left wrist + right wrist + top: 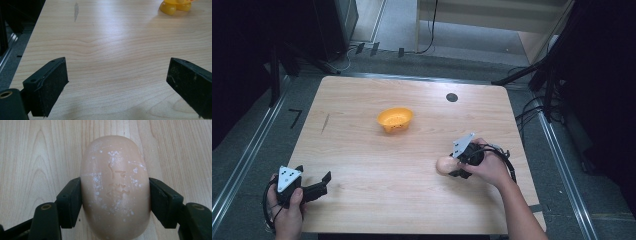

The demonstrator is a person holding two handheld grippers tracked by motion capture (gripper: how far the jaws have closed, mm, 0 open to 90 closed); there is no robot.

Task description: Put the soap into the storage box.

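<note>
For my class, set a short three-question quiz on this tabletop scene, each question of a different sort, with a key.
1. True or false: the right claw grips the smooth peach oval soap bar from both sides.
2. Multiple choice: the left claw is A) shut on the bar, B) open above bare wood, C) inside the bowl.
3. Fill in: the orange plastic bowl sits near the ____ of the light wooden table.

Key: 1 true; 2 B; 3 middle.
</note>
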